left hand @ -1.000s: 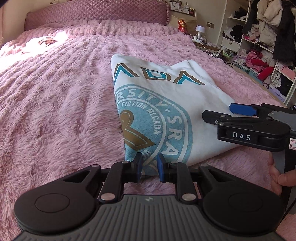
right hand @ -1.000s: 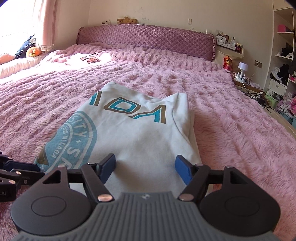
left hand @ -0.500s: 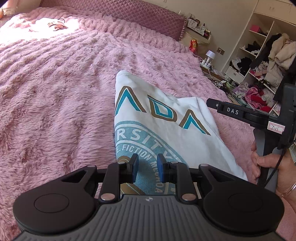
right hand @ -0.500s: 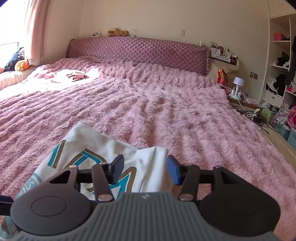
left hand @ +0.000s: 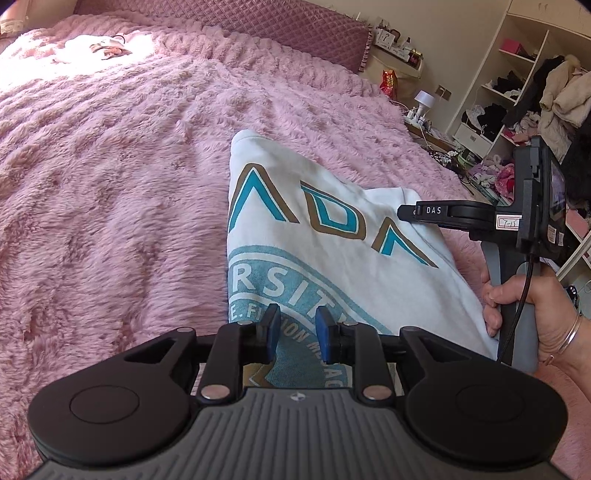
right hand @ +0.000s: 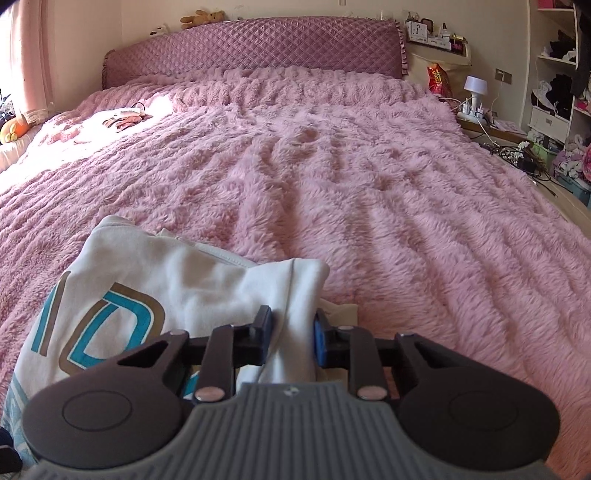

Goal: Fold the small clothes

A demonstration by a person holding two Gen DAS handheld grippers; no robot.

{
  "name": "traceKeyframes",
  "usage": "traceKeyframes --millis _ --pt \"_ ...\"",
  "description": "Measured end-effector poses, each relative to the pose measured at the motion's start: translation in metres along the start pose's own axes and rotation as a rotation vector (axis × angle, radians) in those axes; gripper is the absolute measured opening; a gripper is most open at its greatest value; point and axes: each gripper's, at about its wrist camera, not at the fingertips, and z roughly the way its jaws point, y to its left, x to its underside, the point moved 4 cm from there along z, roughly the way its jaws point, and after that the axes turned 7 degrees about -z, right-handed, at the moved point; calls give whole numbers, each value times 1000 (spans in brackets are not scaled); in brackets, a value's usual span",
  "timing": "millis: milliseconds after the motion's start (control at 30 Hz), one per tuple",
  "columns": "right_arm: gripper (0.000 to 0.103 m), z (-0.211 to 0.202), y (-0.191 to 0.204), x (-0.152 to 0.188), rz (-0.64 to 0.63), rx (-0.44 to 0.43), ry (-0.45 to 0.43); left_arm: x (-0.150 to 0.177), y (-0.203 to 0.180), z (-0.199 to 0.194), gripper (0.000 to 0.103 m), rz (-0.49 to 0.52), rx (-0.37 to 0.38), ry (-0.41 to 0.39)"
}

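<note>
A wide bed [right hand: 369, 177] is covered by a shaggy pink blanket [left hand: 110, 192], and its quilted mauve headboard [right hand: 258, 48] is seen against the far wall. To the right of the bed, open white shelves [left hand: 517, 92] are crammed with clothes.

On the near part of the blanket a folded white sweatshirt [left hand: 332, 236] is laid, printed with large teal and brown letters above a round pale blue seal. Its far edge is raised off the blanket and bunched into a fold.

The right claw [right hand: 291, 338] is seen in its own camera with a thick fold of the sweatshirt's edge between its blue pads [right hand: 320, 343]. Its jaws are closing, and the cloth is already pressed on both sides. In the left camera the same claw [left hand: 402, 213] is seen from the side, reaching over the sweatshirt's right edge, its handle gripped by a hand [left hand: 532, 314] with thin bangles at the wrist.

The left claw [left hand: 295, 332] is held low over the printed seal at the near end of the sweatshirt. Its jaws are opening slightly from a narrow gap, and the seal can be seen through the space between the pads; no cloth is pinched there.

A small white lamp [right hand: 474, 86] is stood beside the bed, with a red snack bag [right hand: 437, 79] near it. A plush toy [right hand: 201, 16] is set on top of the headboard.
</note>
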Motion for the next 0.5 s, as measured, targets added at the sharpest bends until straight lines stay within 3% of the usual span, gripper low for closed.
traceKeyframes --millis 233,300,400,500 --pt "0 -8 2 -13 -48 123 -74 -2 -4 -2 28 0 -8 -23" --pt "0 3 -4 -15 -17 114 -37 -2 -7 1 29 19 -15 -14" --pt "0 21 0 -4 -73 139 19 -1 -9 6 30 47 -26 -8" --pt "0 27 3 5 -97 153 20 2 -10 12 30 76 -41 -1"
